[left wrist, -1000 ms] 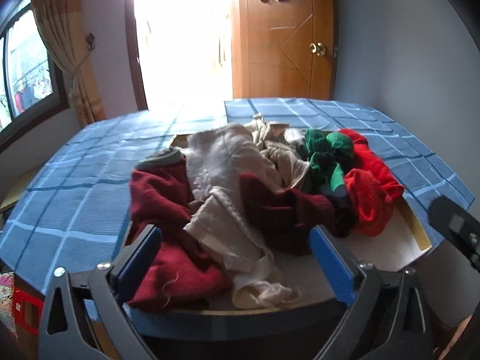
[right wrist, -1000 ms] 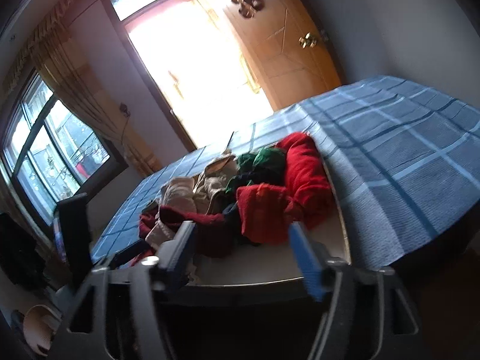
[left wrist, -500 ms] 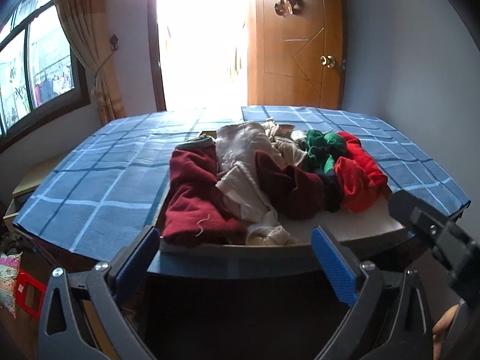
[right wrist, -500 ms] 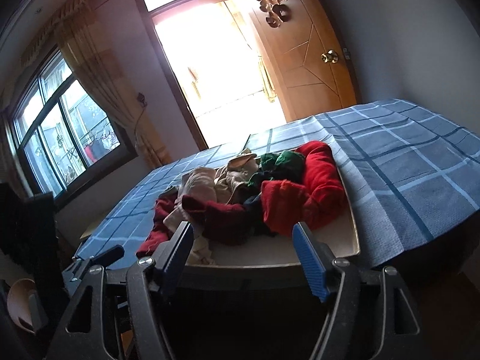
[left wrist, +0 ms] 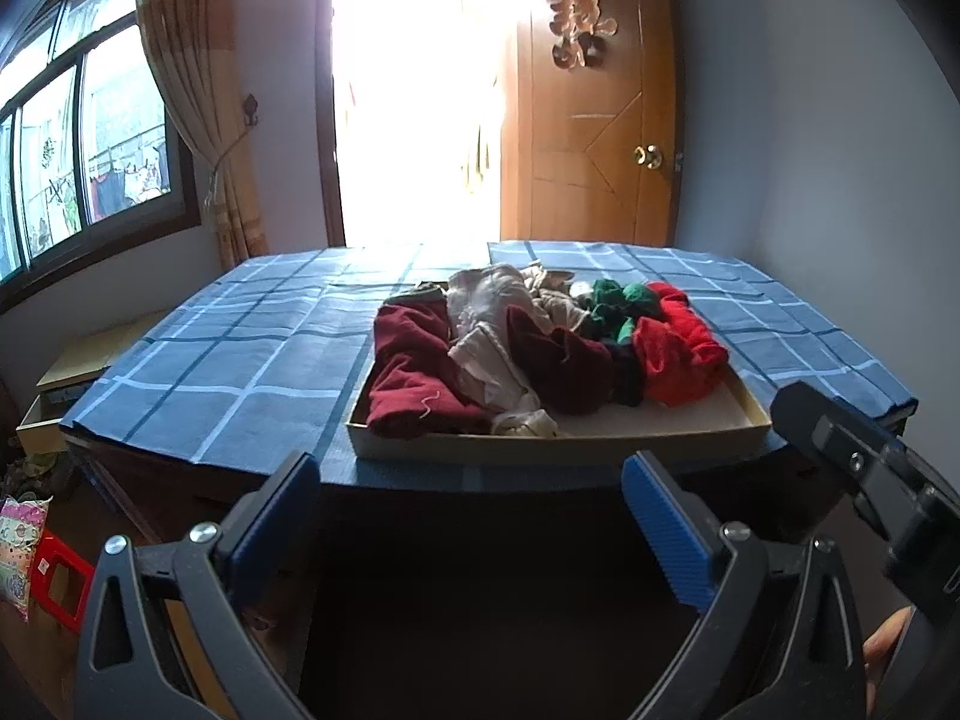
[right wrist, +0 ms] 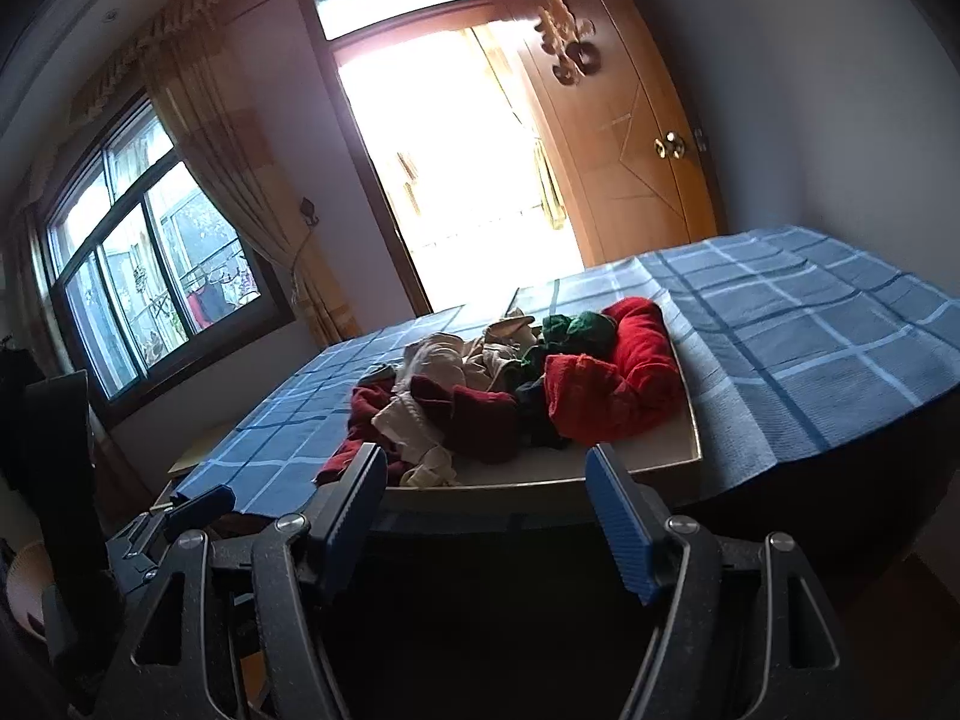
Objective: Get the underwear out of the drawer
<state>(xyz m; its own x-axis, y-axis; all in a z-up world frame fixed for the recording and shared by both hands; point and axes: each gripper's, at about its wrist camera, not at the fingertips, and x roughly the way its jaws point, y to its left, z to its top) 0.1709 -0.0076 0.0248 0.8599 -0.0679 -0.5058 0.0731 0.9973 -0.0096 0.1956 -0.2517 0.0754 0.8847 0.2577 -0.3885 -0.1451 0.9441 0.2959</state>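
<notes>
- Underwear point(left wrist: 540, 354): a jumbled heap of maroon, cream, green and red pieces, all lying inside the drawer point(left wrist: 558, 447).
- Drawer sits on the blue checked tabletop point(left wrist: 240, 360), near its front edge.
- Progress, my judgement: nothing is out yet; every piece is left to lift.
- Left gripper point(left wrist: 468, 516): jaws wide apart, empty, short of the drawer.
- Right gripper point(right wrist: 486, 504): open, empty, touching nothing.
</notes>
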